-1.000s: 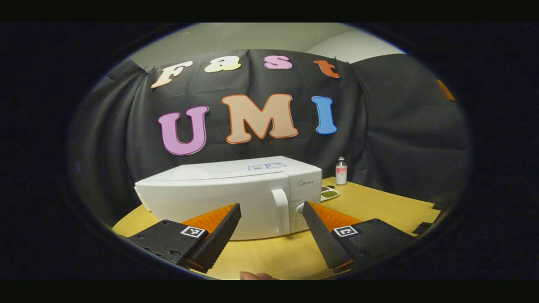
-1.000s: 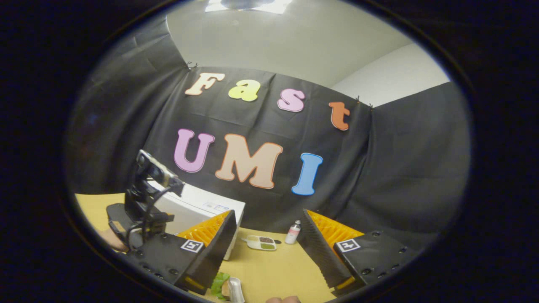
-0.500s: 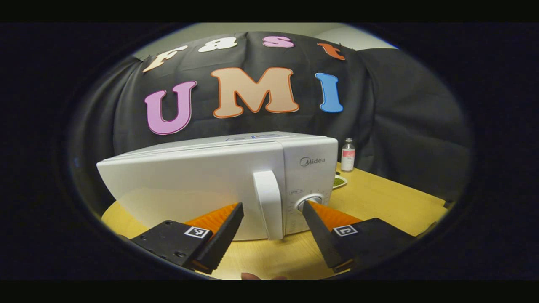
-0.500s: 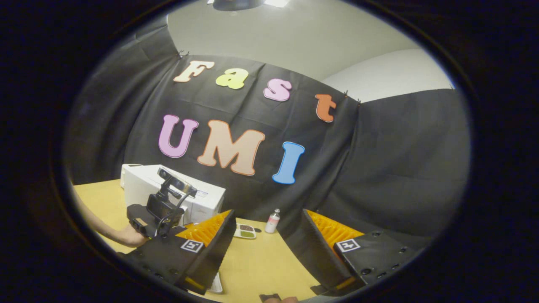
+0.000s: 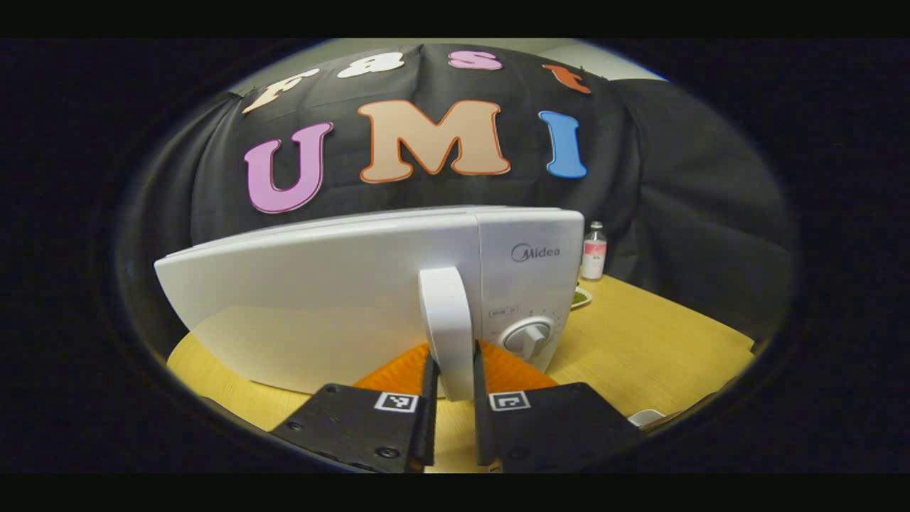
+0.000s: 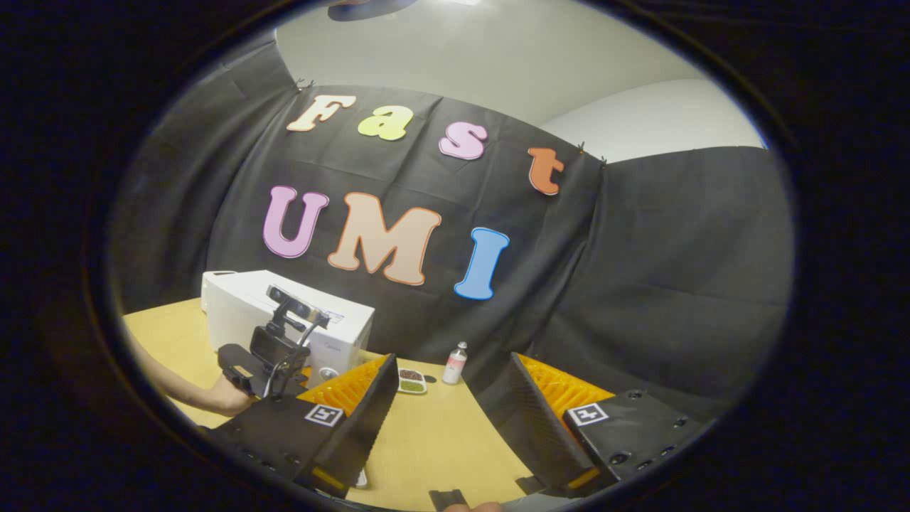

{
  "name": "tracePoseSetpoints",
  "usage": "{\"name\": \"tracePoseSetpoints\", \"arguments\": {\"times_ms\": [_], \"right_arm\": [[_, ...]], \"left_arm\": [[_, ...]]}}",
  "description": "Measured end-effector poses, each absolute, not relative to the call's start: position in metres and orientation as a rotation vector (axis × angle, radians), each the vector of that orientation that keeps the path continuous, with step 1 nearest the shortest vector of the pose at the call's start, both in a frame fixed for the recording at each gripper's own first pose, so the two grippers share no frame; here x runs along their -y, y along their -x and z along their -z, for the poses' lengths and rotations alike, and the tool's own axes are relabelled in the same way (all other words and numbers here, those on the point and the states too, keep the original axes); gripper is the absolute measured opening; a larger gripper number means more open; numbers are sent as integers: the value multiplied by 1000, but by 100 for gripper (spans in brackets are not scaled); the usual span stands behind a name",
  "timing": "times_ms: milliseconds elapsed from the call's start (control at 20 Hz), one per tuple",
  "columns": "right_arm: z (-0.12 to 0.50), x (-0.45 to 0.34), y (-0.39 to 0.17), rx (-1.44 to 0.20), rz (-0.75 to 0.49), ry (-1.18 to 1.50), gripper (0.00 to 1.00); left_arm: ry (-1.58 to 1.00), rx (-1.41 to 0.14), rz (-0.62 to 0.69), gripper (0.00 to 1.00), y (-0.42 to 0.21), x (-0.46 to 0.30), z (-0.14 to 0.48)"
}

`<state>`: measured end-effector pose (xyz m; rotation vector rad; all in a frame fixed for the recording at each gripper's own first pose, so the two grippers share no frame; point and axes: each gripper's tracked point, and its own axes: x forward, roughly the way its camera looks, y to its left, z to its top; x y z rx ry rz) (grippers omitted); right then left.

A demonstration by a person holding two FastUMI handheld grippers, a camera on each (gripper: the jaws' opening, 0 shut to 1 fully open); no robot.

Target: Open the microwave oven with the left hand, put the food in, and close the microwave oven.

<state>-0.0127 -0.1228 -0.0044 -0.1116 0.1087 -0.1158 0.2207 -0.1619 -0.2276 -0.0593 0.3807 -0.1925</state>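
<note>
The white microwave stands on the wooden table, its door flush with the control panel and dial. In the left gripper view my left gripper is shut on the lower part of the upright door handle, one finger on each side. The right gripper view shows the left gripper, held by a hand, at the front of the microwave. My right gripper hovers open over the table with nothing between its fingers. A white edge peeks out beneath its left finger.
A small divided dish of food and a small bottle sit on the table to the right of the microwave, near the black cloth wall. The bottle and the dish's rim also appear behind the microwave's right corner.
My left gripper moved in toward the microwave and shut on the door handle; it was open before. The right gripper stayed open and shifted slightly, so the scene slid right in its view.
</note>
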Motion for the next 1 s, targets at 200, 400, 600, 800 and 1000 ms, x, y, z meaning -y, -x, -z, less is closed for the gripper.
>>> {"name": "tracePoseSetpoints", "arguments": {"times_ms": [200,400,600,800,1000], "right_arm": [[6,123,13,-116,108,100,97],[3,111,13,-110,84,90,97],[4,98,15,-106,57,94,97],[6,81,12,-112,25,65,97],[0,57,8,-93,-18,38,97]], "left_arm": [[128,-424,276,8,-213,163,226],[106,-444,285,2,-213,161,226],[123,-455,292,0,-180,155,222],[95,-455,338,1,-115,137,218],[83,-481,385,0,-60,107,216]]}}
